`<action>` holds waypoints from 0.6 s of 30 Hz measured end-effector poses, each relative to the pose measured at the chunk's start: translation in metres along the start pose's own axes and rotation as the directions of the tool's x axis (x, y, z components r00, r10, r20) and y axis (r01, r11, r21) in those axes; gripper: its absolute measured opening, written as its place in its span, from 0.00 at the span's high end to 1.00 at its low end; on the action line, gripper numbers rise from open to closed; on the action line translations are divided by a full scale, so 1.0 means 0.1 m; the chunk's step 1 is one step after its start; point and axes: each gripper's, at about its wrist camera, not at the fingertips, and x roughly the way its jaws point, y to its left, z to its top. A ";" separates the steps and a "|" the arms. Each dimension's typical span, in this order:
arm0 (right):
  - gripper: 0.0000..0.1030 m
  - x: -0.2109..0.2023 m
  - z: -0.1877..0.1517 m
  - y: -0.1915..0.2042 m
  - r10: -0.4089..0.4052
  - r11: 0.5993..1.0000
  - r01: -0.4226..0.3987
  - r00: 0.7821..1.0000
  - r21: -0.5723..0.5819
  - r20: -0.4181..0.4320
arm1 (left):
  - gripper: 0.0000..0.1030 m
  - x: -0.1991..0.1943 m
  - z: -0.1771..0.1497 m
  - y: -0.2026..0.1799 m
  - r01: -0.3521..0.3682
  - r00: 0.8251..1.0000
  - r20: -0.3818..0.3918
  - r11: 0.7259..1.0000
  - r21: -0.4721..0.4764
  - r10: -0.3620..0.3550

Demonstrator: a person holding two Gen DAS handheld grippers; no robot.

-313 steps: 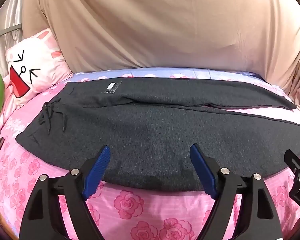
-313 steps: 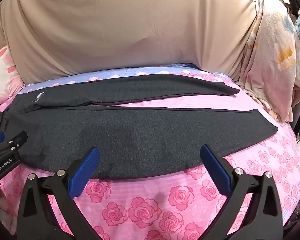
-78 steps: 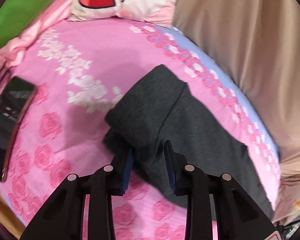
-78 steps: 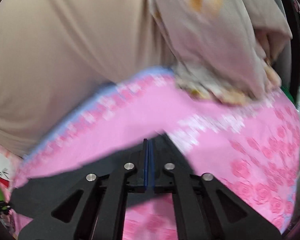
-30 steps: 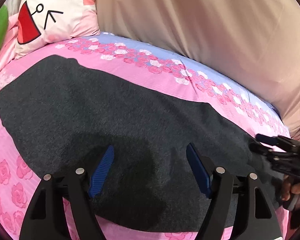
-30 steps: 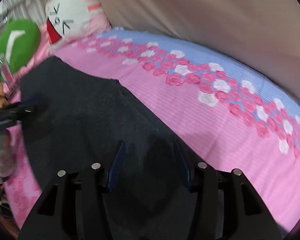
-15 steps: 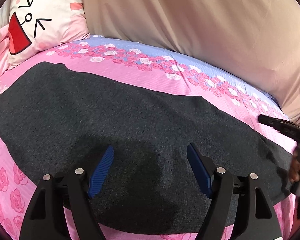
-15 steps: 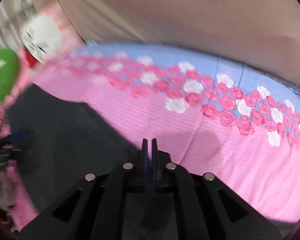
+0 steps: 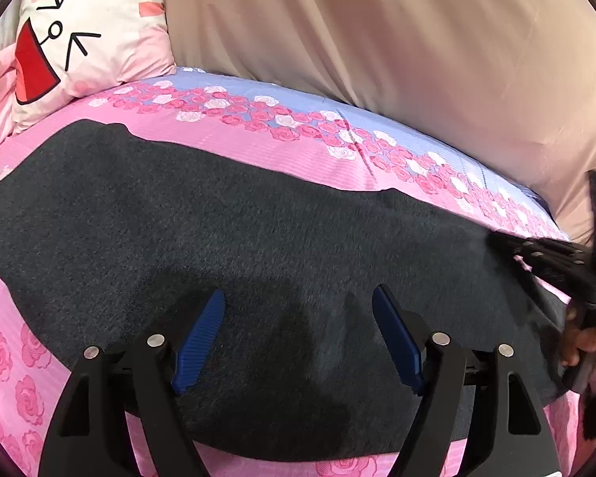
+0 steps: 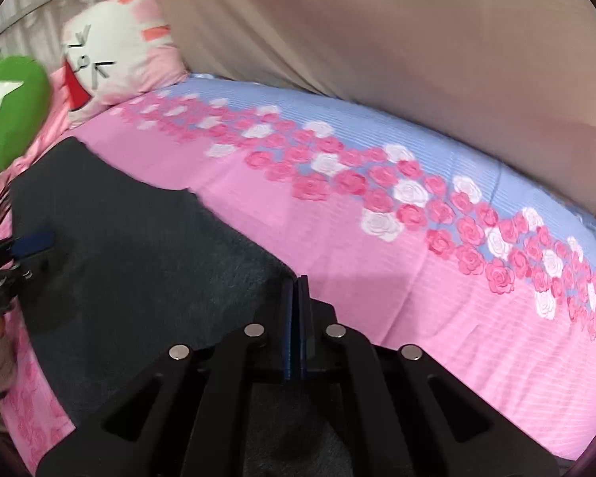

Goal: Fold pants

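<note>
Left gripper hovers over near edge of dark grey pants, blue pads wide apart, nothing between. Right gripper: fingers pressed together at pants' far edge; whether cloth is pinched, cannot tell. Pants lie flat on rose-print bedsheet. Beyond: cartoon pillow, beige drape.

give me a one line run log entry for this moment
pants: flat on bed | left gripper: open above pants | right gripper: shut at pants edge

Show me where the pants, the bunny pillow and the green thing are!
pants (image 9: 234, 238), left wrist view, middle of the dark cloth
bunny pillow (image 9: 87, 31), left wrist view, its face
green thing (image 10: 12, 107), right wrist view, its middle
</note>
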 end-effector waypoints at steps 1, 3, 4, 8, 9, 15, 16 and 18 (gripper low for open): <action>0.97 0.02 -0.03 0.00 -0.015 1.000 0.015 1.000 -0.008 0.026 | 0.28 0.00 0.00 0.00 0.003 1.000 -0.001 1.000 -0.001 -0.003; 0.94 -0.10 0.00 0.00 0.007 0.999 -0.008 0.999 0.033 0.041 | 0.28 0.00 -0.01 0.00 0.003 1.000 0.003 1.000 -0.002 -0.003; 0.93 -0.23 0.03 0.03 0.032 0.998 -0.037 0.996 0.058 0.083 | 0.28 0.00 -0.01 0.00 0.003 1.000 0.001 1.000 -0.003 -0.003; 0.95 -0.24 0.15 0.29 0.186 0.980 -0.190 0.979 0.054 0.080 | 0.26 0.01 0.00 0.01 0.007 1.000 -0.003 1.000 -0.007 -0.007; 0.97 -0.10 0.13 0.31 0.180 0.982 -0.182 0.983 0.049 0.043 | 0.26 0.01 0.00 0.01 0.006 1.000 -0.002 1.000 -0.006 -0.006; 0.93 -0.37 -0.11 0.02 0.129 0.970 -0.148 0.986 0.191 0.106 | 0.24 0.02 0.00 0.03 0.015 1.000 -0.005 1.000 -0.016 -0.015; 0.91 -0.58 -0.25 -0.09 0.099 0.969 -0.127 0.986 0.213 0.138 | 0.24 0.02 0.00 0.03 0.017 1.000 -0.004 1.000 -0.018 -0.017; 0.71 -1.04 -0.70 -0.51 -0.030 0.945 -0.029 0.984 0.324 0.178 | 0.24 0.01 -0.01 0.03 0.018 1.000 -0.003 1.000 -0.019 -0.018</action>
